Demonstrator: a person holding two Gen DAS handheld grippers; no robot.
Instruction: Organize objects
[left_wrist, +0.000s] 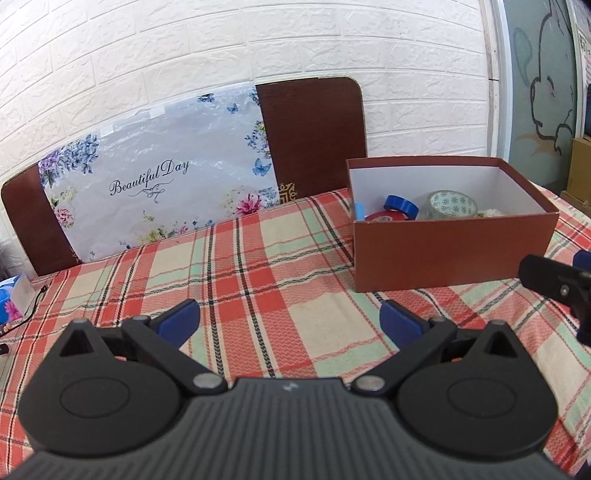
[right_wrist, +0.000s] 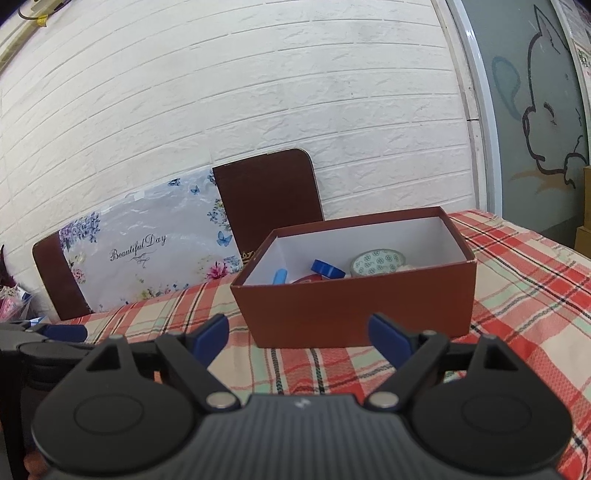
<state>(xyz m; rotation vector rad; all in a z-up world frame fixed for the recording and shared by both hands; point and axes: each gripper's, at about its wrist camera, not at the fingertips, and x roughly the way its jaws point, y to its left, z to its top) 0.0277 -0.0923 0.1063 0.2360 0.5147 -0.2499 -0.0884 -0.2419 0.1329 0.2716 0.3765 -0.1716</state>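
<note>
A brown cardboard box (left_wrist: 454, 254) stands open on the plaid tablecloth; it also shows in the right wrist view (right_wrist: 354, 306). Inside lie a blue tape roll (left_wrist: 400, 206), a red tape roll (left_wrist: 384, 217), a clear patterned tape roll (left_wrist: 452, 204) and a small light blue item (left_wrist: 359, 211). My left gripper (left_wrist: 290, 319) is open and empty, low over the cloth left of the box. My right gripper (right_wrist: 297, 334) is open and empty, just in front of the box. Part of the right gripper (left_wrist: 554, 280) shows at the left view's right edge.
A brown board with a floral "Beautiful Day" sheet (left_wrist: 155, 177) leans on the white brick wall behind the table. A blue and white packet (left_wrist: 13, 299) lies at the table's left edge. The left gripper (right_wrist: 48, 336) shows at the right view's left edge.
</note>
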